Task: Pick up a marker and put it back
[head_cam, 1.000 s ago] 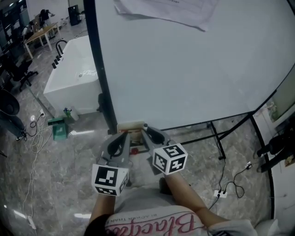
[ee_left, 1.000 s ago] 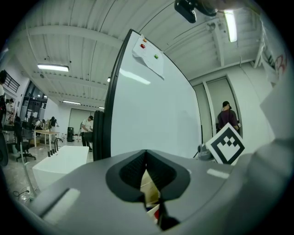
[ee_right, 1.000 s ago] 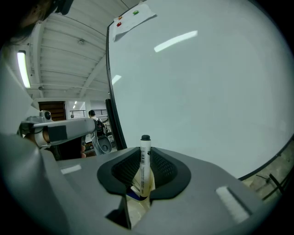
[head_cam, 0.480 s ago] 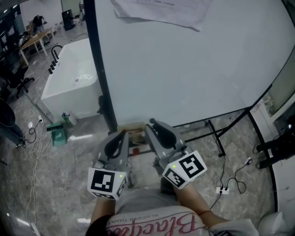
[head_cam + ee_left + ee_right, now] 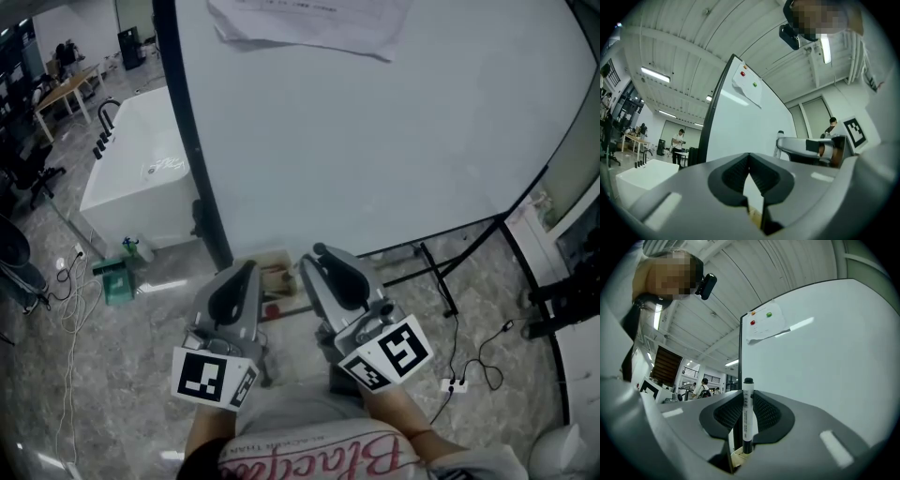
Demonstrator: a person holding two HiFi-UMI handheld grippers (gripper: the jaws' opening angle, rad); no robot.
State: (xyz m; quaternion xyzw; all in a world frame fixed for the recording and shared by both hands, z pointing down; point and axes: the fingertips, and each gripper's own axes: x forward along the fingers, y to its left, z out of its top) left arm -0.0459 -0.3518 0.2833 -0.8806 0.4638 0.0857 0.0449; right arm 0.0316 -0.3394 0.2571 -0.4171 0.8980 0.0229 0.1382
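Our right gripper (image 5: 323, 253) is clamped on the marker (image 5: 747, 413), which stands upright between its jaws in front of the whiteboard (image 5: 394, 131). Since a second ago we have lifted this gripper toward the board and rolled it, so its marker cube shows us a different face. Our left gripper (image 5: 246, 269) has risen a little too; its jaws are together with nothing between them.
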